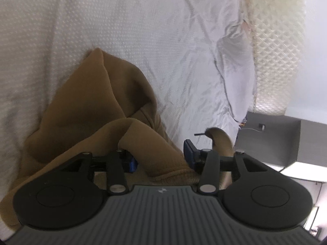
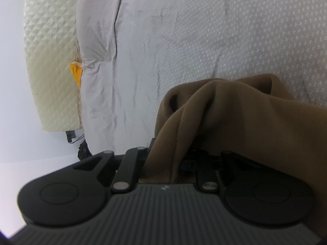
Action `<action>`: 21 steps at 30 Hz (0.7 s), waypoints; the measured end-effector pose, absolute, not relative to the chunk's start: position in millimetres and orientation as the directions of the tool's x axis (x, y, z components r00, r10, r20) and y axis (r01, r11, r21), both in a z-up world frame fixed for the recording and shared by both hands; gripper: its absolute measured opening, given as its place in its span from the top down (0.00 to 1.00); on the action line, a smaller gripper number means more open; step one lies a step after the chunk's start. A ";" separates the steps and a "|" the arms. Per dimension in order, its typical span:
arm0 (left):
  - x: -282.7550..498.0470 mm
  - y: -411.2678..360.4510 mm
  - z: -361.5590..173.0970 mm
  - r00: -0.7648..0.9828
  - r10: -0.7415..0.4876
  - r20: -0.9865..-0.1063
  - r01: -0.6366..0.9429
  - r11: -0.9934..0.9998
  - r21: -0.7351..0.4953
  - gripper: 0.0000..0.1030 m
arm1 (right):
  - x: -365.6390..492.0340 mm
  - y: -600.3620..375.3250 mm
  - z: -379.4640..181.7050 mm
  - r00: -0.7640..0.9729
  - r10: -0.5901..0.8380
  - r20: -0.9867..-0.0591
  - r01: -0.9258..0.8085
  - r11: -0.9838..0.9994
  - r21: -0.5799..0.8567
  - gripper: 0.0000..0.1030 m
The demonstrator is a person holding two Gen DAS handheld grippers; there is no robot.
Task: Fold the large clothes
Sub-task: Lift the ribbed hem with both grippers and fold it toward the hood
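White textured bedsheet (image 1: 126, 20) fills both views, bed surface under everything. Cream quilted blanket (image 1: 276, 51) at 2 o'clock in left view, 10 o'clock in right.

Brown garment (image 1: 85, 106) bunched on bed, 7 o'clock in left view, 4 o'clock in right (image 2: 235, 118). Looks like thick fleece: soft, floppy, some weight, probably not slippery, so it'll sag; best taken at hem or corners.

Left tool (image 1: 159, 159) spread wide, fabric draped between fingers. Right tool (image 2: 173, 161) buried in cloth, fold lying between fingers, can't tell if clamped.
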State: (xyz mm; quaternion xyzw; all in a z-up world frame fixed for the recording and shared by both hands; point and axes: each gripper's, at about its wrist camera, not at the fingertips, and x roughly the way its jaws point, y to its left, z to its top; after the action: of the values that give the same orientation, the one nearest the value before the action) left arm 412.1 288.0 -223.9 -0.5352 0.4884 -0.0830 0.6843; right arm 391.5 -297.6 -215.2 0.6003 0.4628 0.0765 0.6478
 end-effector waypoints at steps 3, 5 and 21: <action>392.1 294.1 -205.7 0.516 -0.635 -0.574 -0.374 0.437 -0.818 0.44 | 390.2 -298.8 -214.9 0.554 0.668 -0.497 0.450 0.262 0.854 0.78; 375.2 300.5 -187.7 0.542 -0.596 -0.592 -0.357 0.475 -0.805 0.39 | 388.1 -299.0 -212.9 0.556 0.665 -0.498 0.443 0.269 0.855 0.78; 281.0 169.6 -123.9 0.686 -0.492 -0.536 0.020 0.749 -0.662 0.19 | 375.1 -302.0 -212.2 0.583 0.648 -0.490 0.446 0.248 0.860 0.79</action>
State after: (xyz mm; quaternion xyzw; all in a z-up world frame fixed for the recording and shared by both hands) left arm 281.0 169.6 -123.9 -0.3215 0.3672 -0.1488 0.8600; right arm 375.1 -302.0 -212.2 0.6081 0.4499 0.0779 0.6494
